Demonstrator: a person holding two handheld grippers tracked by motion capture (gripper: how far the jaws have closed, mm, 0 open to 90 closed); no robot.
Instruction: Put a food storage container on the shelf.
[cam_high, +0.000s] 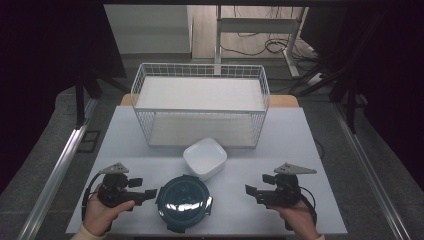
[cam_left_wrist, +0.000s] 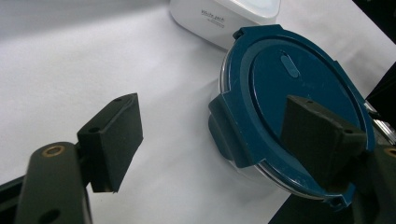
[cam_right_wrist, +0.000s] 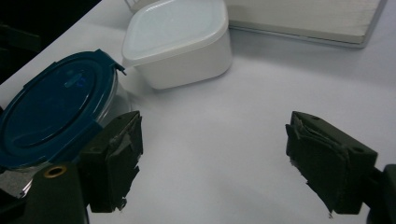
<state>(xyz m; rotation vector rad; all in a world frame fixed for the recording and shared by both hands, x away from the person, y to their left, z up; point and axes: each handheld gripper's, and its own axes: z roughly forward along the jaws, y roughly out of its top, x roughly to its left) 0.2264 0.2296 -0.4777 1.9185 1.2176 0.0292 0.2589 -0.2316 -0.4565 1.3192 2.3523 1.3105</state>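
A round clear container with a dark blue clip lid (cam_high: 183, 201) (cam_left_wrist: 289, 93) (cam_right_wrist: 51, 112) sits near the table's front edge. Just behind it rests a white square container with a white lid (cam_high: 205, 157) (cam_left_wrist: 229, 16) (cam_right_wrist: 180, 42). My left gripper (cam_high: 149, 193) (cam_left_wrist: 219, 140) is open right beside the blue-lidded container's left side, one jaw in front of the lid in its own view. My right gripper (cam_high: 251, 192) (cam_right_wrist: 215, 158) is open over bare table to the right of the container, nothing between its jaws.
A white wire basket rack with two shelves (cam_high: 200, 102) stands at the back of the white table (cam_high: 300, 150). The rack's lower shelf edge (cam_right_wrist: 303, 18) lies beyond the white container. Floor rails run along both sides of the table.
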